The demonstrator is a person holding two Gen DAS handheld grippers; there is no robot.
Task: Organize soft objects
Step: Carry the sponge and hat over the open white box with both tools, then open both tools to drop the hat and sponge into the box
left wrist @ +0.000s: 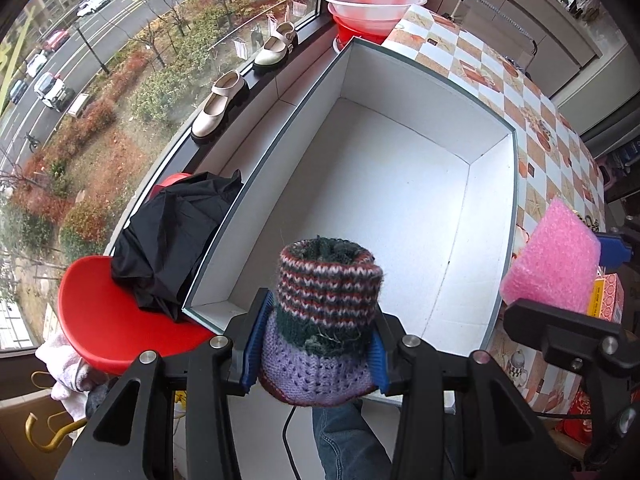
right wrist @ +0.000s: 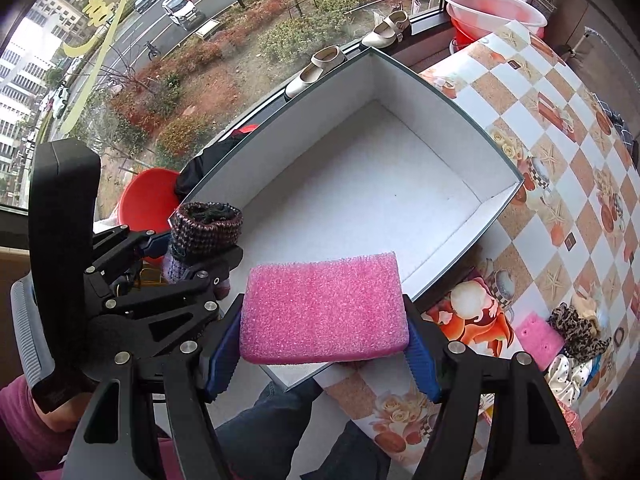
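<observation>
My left gripper (left wrist: 316, 354) is shut on a knitted sock (left wrist: 326, 320), striped red, white and green above a lilac foot, held over the near end of a white box (left wrist: 400, 200). The sock also shows in the right wrist view (right wrist: 206, 232), with the left gripper (right wrist: 192, 258) around it. My right gripper (right wrist: 324, 354) is shut on a pink foam sponge (right wrist: 324, 310), its blue pads pressing both ends, above the box's near corner (right wrist: 304, 374). From the left wrist view the sponge (left wrist: 554, 258) hangs at the right, beside the box wall.
A checked tablecloth (right wrist: 560, 160) carries a second pink sponge (right wrist: 538, 338) and a heap of soft cloths (right wrist: 576, 340) at the right. A red stool (left wrist: 112, 328) with black cloth (left wrist: 176, 236) stands left of the box. Shoes (left wrist: 218, 108) and basins (left wrist: 372, 8) line the window sill.
</observation>
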